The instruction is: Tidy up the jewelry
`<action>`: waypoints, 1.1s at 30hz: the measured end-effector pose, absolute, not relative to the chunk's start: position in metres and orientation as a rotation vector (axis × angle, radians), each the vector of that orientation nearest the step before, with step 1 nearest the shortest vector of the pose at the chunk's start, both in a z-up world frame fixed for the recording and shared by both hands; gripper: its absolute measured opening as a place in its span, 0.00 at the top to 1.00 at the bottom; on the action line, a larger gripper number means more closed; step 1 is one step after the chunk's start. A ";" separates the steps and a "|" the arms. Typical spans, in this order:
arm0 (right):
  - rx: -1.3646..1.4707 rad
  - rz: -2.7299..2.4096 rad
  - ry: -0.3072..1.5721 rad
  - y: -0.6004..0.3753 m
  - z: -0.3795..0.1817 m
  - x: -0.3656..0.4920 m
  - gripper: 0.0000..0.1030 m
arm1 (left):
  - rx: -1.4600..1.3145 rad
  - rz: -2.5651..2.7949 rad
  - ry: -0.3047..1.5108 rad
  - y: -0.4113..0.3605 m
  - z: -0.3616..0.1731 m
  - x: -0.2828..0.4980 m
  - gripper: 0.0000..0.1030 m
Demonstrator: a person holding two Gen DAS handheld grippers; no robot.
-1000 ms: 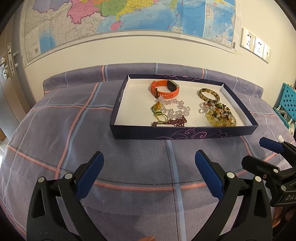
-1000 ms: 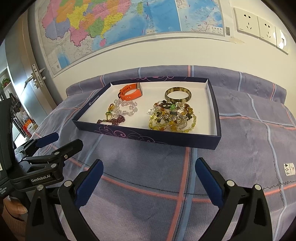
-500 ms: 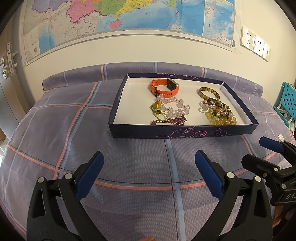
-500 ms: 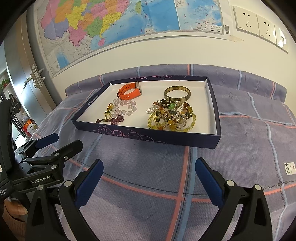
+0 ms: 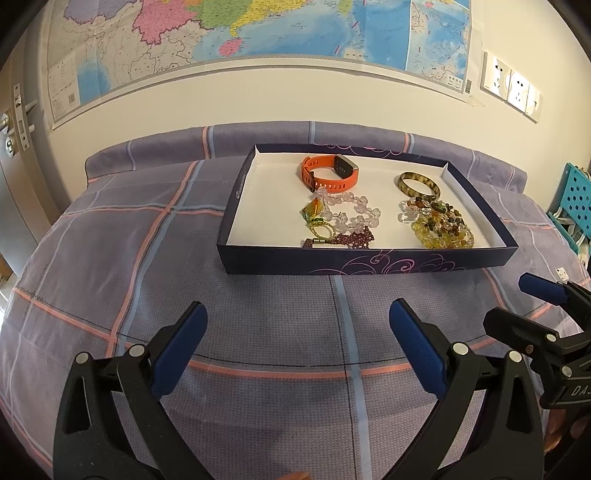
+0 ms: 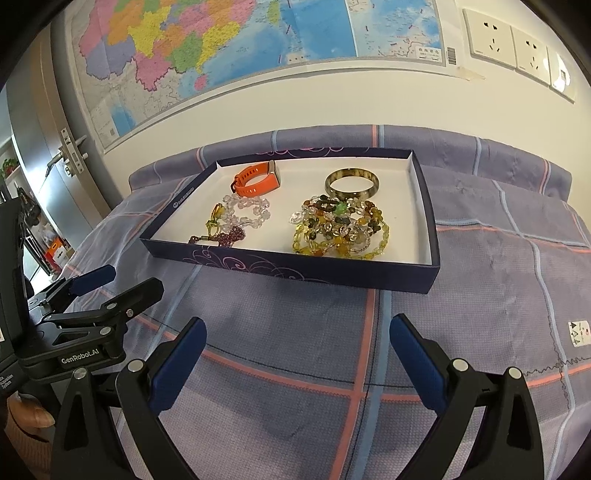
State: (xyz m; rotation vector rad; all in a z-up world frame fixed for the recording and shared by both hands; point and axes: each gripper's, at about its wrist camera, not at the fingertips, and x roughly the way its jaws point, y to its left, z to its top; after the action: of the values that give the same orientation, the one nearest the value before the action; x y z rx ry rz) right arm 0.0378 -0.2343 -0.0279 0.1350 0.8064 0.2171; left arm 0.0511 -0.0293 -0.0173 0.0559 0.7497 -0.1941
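Note:
A dark blue box (image 5: 369,260) (image 6: 295,271) with a white inside sits on the purple checked bedspread. In it lie an orange watch (image 5: 328,177) (image 6: 256,181), a horn-coloured bangle (image 5: 419,184) (image 6: 351,181), a clear bead bracelet (image 5: 354,212) (image 6: 245,210), a dark red bead string (image 5: 343,240) (image 6: 225,236) and a heap of yellow and mixed bead bracelets (image 5: 441,227) (image 6: 340,229). My left gripper (image 5: 297,338) (image 6: 118,280) is open and empty, short of the box. My right gripper (image 6: 295,347) (image 5: 517,302) is open and empty beside it.
The bed (image 5: 110,258) runs to a wall with a large map (image 5: 258,29). Wall sockets (image 6: 517,40) are at the upper right. A door with a handle (image 6: 62,158) is to the left. A teal perforated crate (image 5: 574,199) stands off the bed's right side.
Both grippers have drifted slightly, so the box sits a little differently in each view. Both stay open and nothing in the box has moved.

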 end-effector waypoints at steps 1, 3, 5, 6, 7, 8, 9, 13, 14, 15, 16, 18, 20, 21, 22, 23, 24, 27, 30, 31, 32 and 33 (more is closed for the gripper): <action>0.135 0.216 0.806 -0.235 -0.028 0.038 0.07 | 0.056 -0.193 0.750 -0.029 -0.017 0.051 0.06; 0.134 0.215 0.806 -0.235 -0.028 0.037 0.07 | 0.056 -0.195 0.751 -0.030 -0.018 0.051 0.06; 0.134 0.217 0.807 -0.234 -0.028 0.038 0.07 | 0.057 -0.195 0.750 -0.031 -0.018 0.051 0.06; 0.132 0.214 0.807 -0.234 -0.028 0.037 0.07 | 0.057 -0.196 0.751 -0.031 -0.018 0.051 0.06; 0.134 0.214 0.806 -0.235 -0.028 0.037 0.07 | 0.057 -0.196 0.751 -0.031 -0.018 0.051 0.06; 0.136 0.215 0.806 -0.235 -0.028 0.037 0.07 | 0.058 -0.195 0.750 -0.031 -0.018 0.051 0.06; 0.136 0.214 0.807 -0.235 -0.028 0.037 0.07 | 0.057 -0.196 0.751 -0.031 -0.018 0.051 0.06; 0.136 0.214 0.807 -0.236 -0.028 0.037 0.07 | 0.057 -0.196 0.751 -0.032 -0.019 0.051 0.06; 0.138 0.215 0.808 -0.236 -0.028 0.037 0.07 | 0.057 -0.196 0.752 -0.032 -0.019 0.051 0.06; 0.139 0.214 0.807 -0.236 -0.029 0.037 0.07 | 0.058 -0.195 0.751 -0.032 -0.019 0.051 0.06; 0.139 0.214 0.808 -0.237 -0.029 0.037 0.07 | 0.058 -0.196 0.751 -0.032 -0.019 0.051 0.06; 0.138 0.213 0.810 -0.236 -0.029 0.038 0.07 | 0.057 -0.196 0.751 -0.031 -0.019 0.051 0.06; 0.139 0.214 0.810 -0.237 -0.029 0.038 0.07 | 0.057 -0.196 0.752 -0.032 -0.020 0.051 0.06; 0.139 0.214 0.809 -0.236 -0.029 0.038 0.07 | 0.057 -0.196 0.752 -0.032 -0.020 0.051 0.06; 0.138 0.213 0.810 -0.236 -0.029 0.038 0.07 | 0.057 -0.196 0.753 -0.032 -0.020 0.051 0.06; 0.139 0.214 0.811 -0.236 -0.029 0.038 0.07 | 0.058 -0.195 0.753 -0.032 -0.020 0.051 0.06; 0.138 0.214 0.812 -0.236 -0.029 0.038 0.07 | 0.057 -0.196 0.752 -0.032 -0.020 0.051 0.06; 0.138 0.215 0.812 -0.236 -0.029 0.039 0.07 | 0.057 -0.196 0.754 -0.032 -0.020 0.052 0.06; 0.142 0.216 0.813 -0.236 -0.029 0.040 0.07 | 0.060 -0.197 0.757 -0.032 -0.021 0.051 0.06; 0.140 0.215 0.810 -0.236 -0.029 0.040 0.07 | 0.060 -0.199 0.757 -0.032 -0.021 0.051 0.06; 0.141 0.213 0.808 -0.237 -0.029 0.041 0.07 | 0.061 -0.200 0.758 -0.033 -0.021 0.052 0.06; 0.145 0.214 0.810 -0.237 -0.029 0.041 0.07 | 0.062 -0.198 0.758 -0.033 -0.021 0.052 0.06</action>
State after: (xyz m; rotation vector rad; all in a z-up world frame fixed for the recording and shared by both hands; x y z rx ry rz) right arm 0.0411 -0.2368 -0.0289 0.1452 0.8095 0.2138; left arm 0.0521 -0.0327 -0.0209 0.0616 0.7576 -0.1983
